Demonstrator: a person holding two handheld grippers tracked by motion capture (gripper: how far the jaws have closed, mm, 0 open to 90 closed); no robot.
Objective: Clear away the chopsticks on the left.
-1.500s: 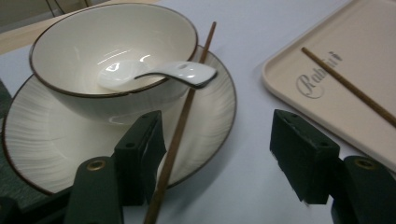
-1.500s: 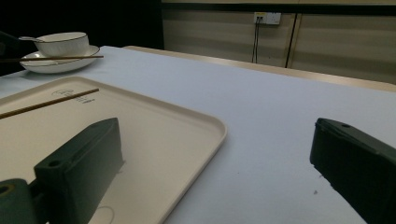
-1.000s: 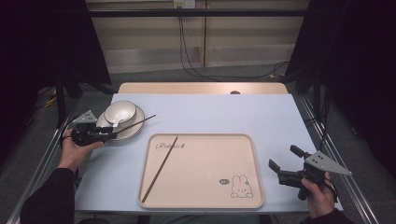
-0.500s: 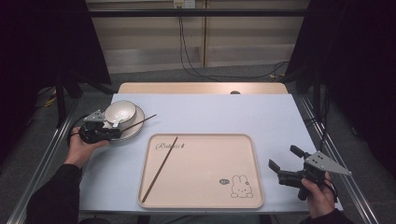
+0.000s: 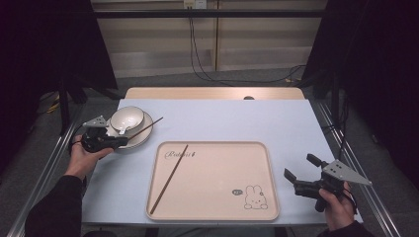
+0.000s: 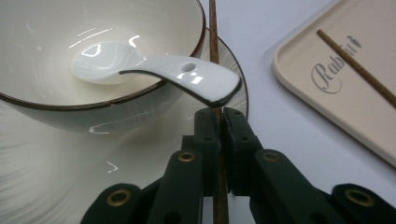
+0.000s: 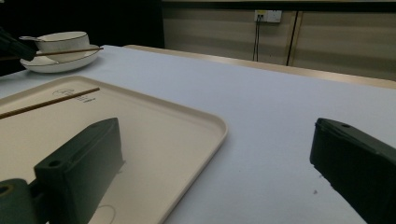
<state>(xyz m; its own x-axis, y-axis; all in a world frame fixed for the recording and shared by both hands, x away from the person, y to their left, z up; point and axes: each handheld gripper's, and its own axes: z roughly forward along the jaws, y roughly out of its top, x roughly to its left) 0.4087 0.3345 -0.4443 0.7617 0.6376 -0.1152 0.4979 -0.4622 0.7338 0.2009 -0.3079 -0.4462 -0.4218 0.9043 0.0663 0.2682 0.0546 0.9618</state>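
Two hand-held grippers at a table covered in pale blue.

Left gripper (image 5: 114,143), high view: held in the person's left hand (image 5: 84,158) at the table's left edge, its tip at the near rim of the plate (image 5: 143,137). Left gripper view: the two black jaws are drawn together on a wooden chopstick (image 6: 215,56), which runs lengthwise between them from the bottom of the view, passes under the spoon handle, and continues away along the right side of the bowl (image 6: 56,100). The jaw pads (image 6: 208,135) press the stick from both sides just short of the handle's tip.

The bowl, white with a dark rim, stands on the ribbed white plate. A white ceramic spoon (image 6: 154,70) lies in it, scoop down in the bowl and handle projecting over the rim towards the jaws; the handle has a small hole and a dark edge at its end. In the high view the held chopstick slants up and to the right past the plate's edge.

A second chopstick (image 5: 169,178) lies diagonally on the left part of the beige tray (image 5: 269,197), which sits at the centre of the table and bears a script word and a small rabbit drawing.

Right gripper (image 5: 298,173): held in the right hand (image 5: 336,207) near the table's right front corner, just right of the tray. Its jaws are spread wide, with nothing between them. The right gripper view looks between them across the tray's corner.
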